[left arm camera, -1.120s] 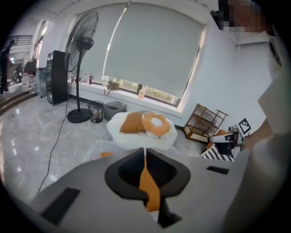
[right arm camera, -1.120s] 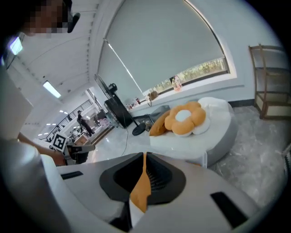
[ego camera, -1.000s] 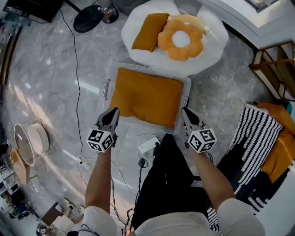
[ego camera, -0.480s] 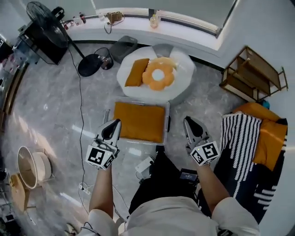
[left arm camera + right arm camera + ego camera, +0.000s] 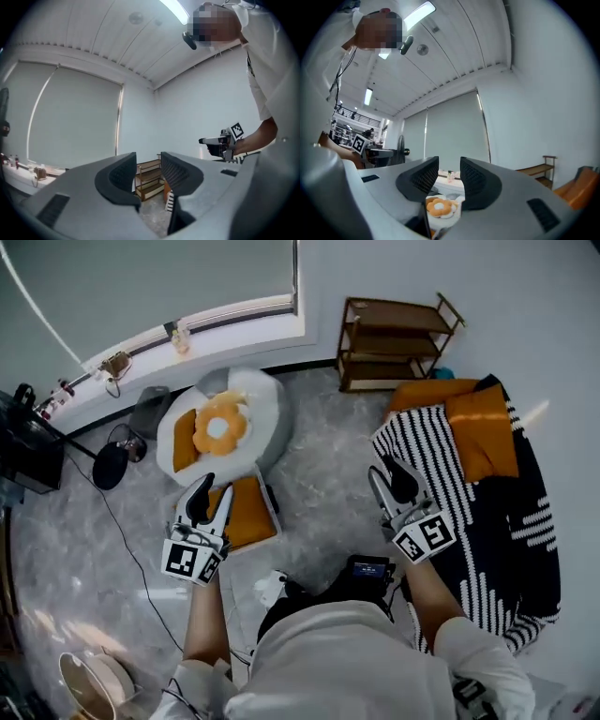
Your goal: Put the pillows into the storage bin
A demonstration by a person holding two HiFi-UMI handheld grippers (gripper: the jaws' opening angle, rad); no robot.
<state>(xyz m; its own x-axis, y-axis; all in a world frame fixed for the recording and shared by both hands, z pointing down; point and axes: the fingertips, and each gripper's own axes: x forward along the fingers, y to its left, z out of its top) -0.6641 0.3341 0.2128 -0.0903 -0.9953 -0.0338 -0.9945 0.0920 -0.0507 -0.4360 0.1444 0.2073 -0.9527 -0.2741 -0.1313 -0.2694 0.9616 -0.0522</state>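
Left gripper (image 5: 208, 493) and right gripper (image 5: 392, 474) are both held up level in front of the person, well clear of the floor. The jaws of each have just been opening. They now stand part-way apart with nothing between them; both gripper views show only the room beyond the ribbed dark pads.

Striped throw (image 5: 450, 484): black and white, woven look, draped over seating at the right. Two orange cushions (image 5: 480, 426) lie on it, plump, matte fabric, squared corners. Possibly more pillows for the bin; cannot confirm.

Beanbag (image 5: 258, 404): pale grey-white, round, slumped. It carries two pillows that touch each other.

Storage bin (image 5: 275, 521): pale hard plastic, rectangular, on the grey marbled floor just in front of the beanbag and partly behind the left gripper. Rectangular orange pillow (image 5: 247, 514) is already inside and fills most of it.

Flower pillow (image 5: 217, 426): ring of orange petals, white centre, plush pile. Small orange pillow (image 5: 185, 452): flat oblong, on the flower's left.

Handling, as judged:
- All look light, soft and compressible, not fragile; the fabric should grip rather than slip.
- A pinch at mid-face would only sink in. Better to bite a corner or seam edge, or a petal lobe on the flower one.
- Expect sag and swing on the lift.
- The bin looks nearly full, so the next pillow likely needs pressing down.
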